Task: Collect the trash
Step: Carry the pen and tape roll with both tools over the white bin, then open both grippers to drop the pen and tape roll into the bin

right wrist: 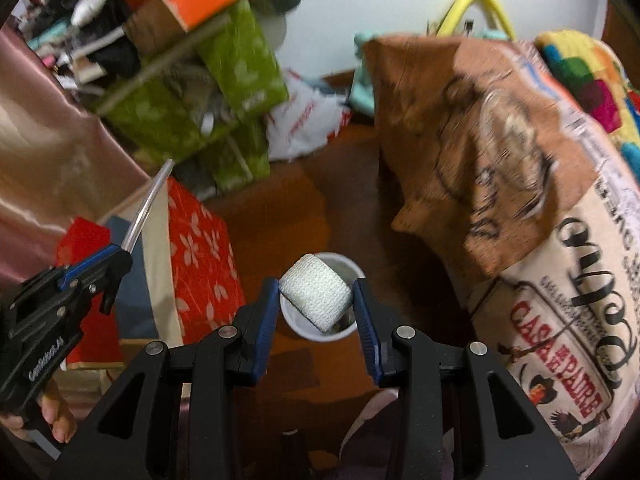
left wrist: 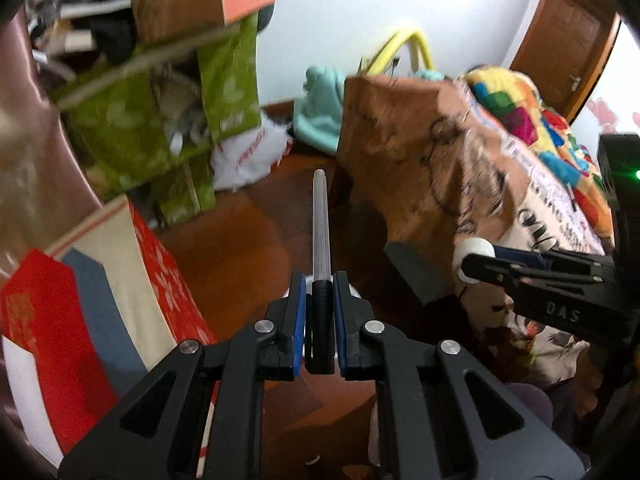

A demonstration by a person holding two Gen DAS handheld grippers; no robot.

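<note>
Left wrist view: the left gripper (left wrist: pixel 319 312) points down toward a reddish-brown wooden floor (left wrist: pixel 240 240). Its jaws are pressed in on a pen (left wrist: pixel 322 240), pinching its black end, while the silvery barrel sticks out straight ahead. A sliver of a white cup (left wrist: pixel 354 290) peeks out just behind the jaws. At the right edge, the right gripper (left wrist: pixel 480 260) reaches in, carrying a white roll of bandage tape (left wrist: pixel 474 250). A red floral box (left wrist: pixel 168 280) sits to the left, green boxes (left wrist: pixel 160 120) are stacked behind, and a brown printed bag (left wrist: pixel 420 152) stands to the right.

Right wrist view: the right gripper (right wrist: pixel 316 300) also points downward. Its jaws are partly spread and pinching the white roll of bandage tape (right wrist: pixel 316 298) between the blue pads. The roll hangs directly above the white cup (right wrist: pixel 340 330), which stands on the floor (right wrist: pixel 280 216). At the left, the left gripper (right wrist: pixel 116 258) holds the pen (right wrist: pixel 148 204), angled upward, with the person's fingers (right wrist: pixel 56 416) visible on its handle. The red floral box (right wrist: pixel 200 248) lies left of the cup, the printed bag (right wrist: pixel 480 160) right.
</note>
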